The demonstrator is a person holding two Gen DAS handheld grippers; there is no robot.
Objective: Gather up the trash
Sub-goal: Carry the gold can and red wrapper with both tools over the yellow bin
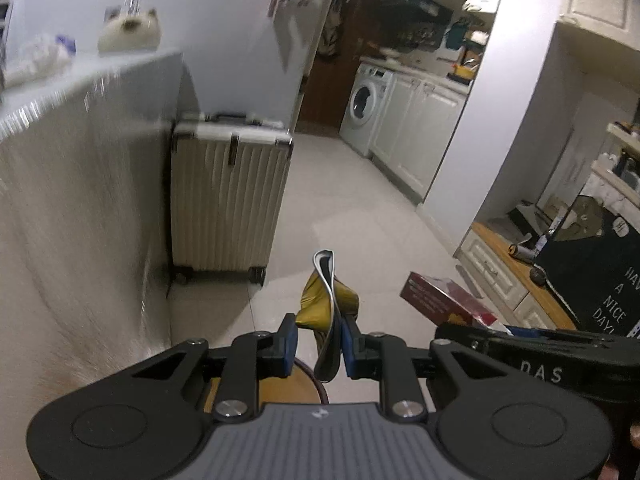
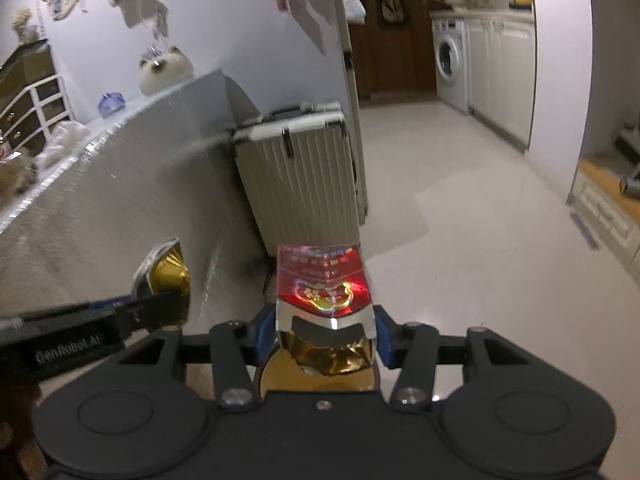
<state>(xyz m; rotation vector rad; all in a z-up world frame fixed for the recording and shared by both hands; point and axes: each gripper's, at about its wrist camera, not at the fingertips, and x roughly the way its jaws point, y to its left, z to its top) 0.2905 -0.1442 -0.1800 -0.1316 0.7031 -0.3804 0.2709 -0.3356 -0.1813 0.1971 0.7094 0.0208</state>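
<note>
Left gripper (image 1: 318,346) clamped on one gold wrapper (image 1: 324,304); right gripper (image 2: 326,338) clamped on one red box (image 2: 322,284). Readable: "GenRobot.AI", "DAS".

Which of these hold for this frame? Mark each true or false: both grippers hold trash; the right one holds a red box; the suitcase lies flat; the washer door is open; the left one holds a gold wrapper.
1. Both grippers hold trash: true.
2. The right gripper holds a red box: true.
3. The suitcase lies flat: false, it stands upright by the wall.
4. The washer door is open: false, it is closed.
5. The left gripper holds a gold wrapper: true.
</note>
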